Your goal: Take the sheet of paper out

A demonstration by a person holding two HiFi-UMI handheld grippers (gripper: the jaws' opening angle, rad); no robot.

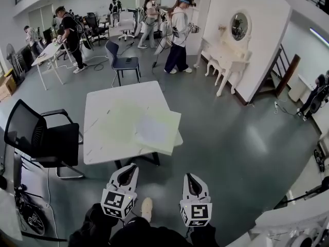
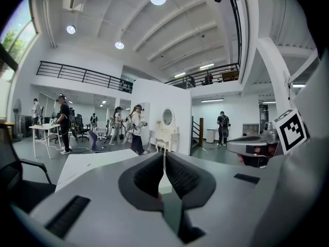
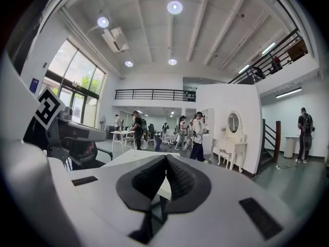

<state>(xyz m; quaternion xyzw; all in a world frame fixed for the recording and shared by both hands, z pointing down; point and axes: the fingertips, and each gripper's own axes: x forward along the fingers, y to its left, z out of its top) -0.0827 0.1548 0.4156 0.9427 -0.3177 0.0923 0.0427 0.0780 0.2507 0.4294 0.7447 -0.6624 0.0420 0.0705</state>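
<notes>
A white table (image 1: 103,112) stands a short way ahead of me. On its right half lies a pale green folder (image 1: 167,118) whose corner overhangs the table's right edge. A whitish sheet of paper (image 1: 151,131) shows on or in it. My left gripper (image 1: 128,170) and right gripper (image 1: 191,178) are side by side at the bottom of the head view, short of the table and pointing toward it. Both are shut and hold nothing. The left gripper (image 2: 164,154) sees the table (image 2: 85,164) ahead; so does the right gripper (image 3: 166,157), which has the table (image 3: 131,157) just beyond its tips.
A black office chair (image 1: 43,138) stands left of the table, and a blue chair (image 1: 122,60) stands beyond it. Several people are at the back. A white dressing table with a round mirror (image 1: 229,55) is against the right wall. Grey floor surrounds the table.
</notes>
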